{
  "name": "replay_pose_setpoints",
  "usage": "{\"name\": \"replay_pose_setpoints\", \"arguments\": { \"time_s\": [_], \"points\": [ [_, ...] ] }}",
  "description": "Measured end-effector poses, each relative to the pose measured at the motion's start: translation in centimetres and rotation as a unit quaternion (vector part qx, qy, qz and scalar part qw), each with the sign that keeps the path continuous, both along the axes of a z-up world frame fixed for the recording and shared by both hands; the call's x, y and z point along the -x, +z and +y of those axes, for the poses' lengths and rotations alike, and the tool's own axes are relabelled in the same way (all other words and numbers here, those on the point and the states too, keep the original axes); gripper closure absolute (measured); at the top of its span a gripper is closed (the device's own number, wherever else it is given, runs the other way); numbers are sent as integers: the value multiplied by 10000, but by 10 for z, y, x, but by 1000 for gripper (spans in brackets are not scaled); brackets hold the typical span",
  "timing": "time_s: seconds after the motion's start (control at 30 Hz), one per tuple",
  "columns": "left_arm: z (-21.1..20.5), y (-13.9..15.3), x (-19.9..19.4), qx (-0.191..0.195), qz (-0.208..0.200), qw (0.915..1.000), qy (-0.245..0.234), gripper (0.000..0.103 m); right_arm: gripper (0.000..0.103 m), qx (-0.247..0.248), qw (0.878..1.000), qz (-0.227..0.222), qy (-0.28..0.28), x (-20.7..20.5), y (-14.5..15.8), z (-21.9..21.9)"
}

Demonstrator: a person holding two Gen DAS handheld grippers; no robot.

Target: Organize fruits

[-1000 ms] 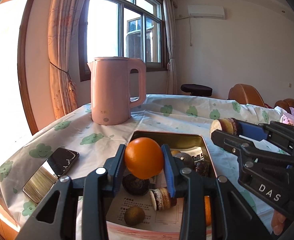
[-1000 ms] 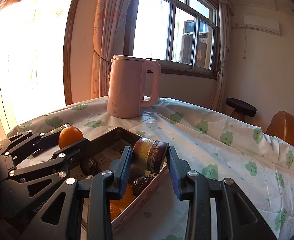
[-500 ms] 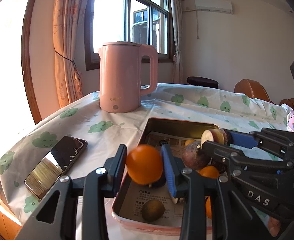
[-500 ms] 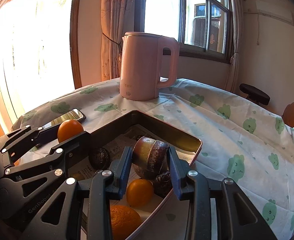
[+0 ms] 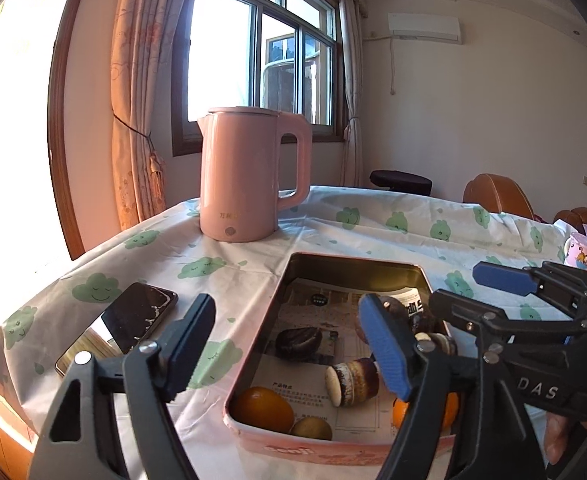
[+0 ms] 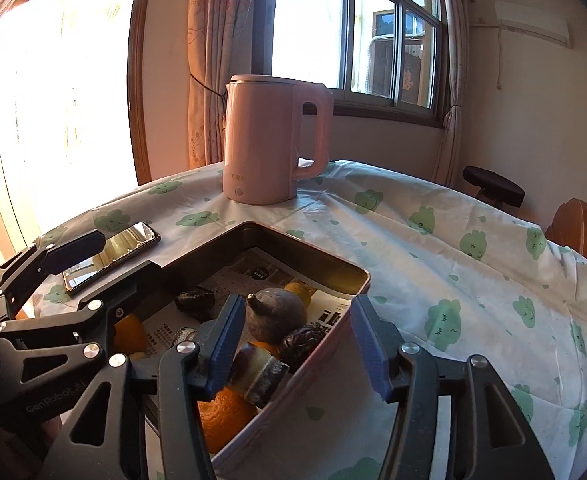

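Sitting on the cloud-print tablecloth (image 5: 373, 224) is a rectangular metal tin (image 5: 357, 270) with a pink outer wall, a dull gold inner wall and a sheet of printed paper lining its floor. Contents, left wrist view: one smooth orange (image 5: 262, 404) in the near left corner, touching a small brownish-green kiwi-like fruit (image 5: 313, 428); a wrinkled dark fruit (image 5: 298, 342) mid-floor; a short brown cylinder-shaped piece with a pale cut end (image 5: 351, 378) lying on its side; a second orange (image 5: 401, 414) partly hidden behind the finger. Right wrist view adds a round, matte purple-brown fruit with a stub stem (image 6: 275, 316) and another banded cylinder piece (image 6: 259, 372) resting on an orange beside the near wall. Left gripper (image 5: 289, 340): jaws have just been opening, now wide apart, nothing between them, hovering over the tin's left rim. Right gripper (image 6: 293, 340): jaws have just been opening, apart, pads clear of the fruit below. A glossy pink plastic kettle (image 5: 249, 176) stands upright beyond the tin; a flat, reflective phone (image 5: 121, 326) lies left of it.
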State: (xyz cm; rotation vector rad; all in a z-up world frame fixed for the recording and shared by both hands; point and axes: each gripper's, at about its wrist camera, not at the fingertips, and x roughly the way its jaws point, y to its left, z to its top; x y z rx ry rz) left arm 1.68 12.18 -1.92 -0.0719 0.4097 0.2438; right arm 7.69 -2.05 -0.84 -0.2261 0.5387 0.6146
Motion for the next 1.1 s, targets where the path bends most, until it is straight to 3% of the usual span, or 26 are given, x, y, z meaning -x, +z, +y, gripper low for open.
{"name": "replay_pose_setpoints", "arguments": {
  "time_s": [0.37,1.1],
  "points": [
    [-18,15,11,-71,-208,9997,-110,12,37,-18,9980,-397,-485,19,18,-40],
    [-37,22,17,-254,-275,9991,-201,7,35,-154,9966,-494,-644,29,26,-63]
  ]
}}
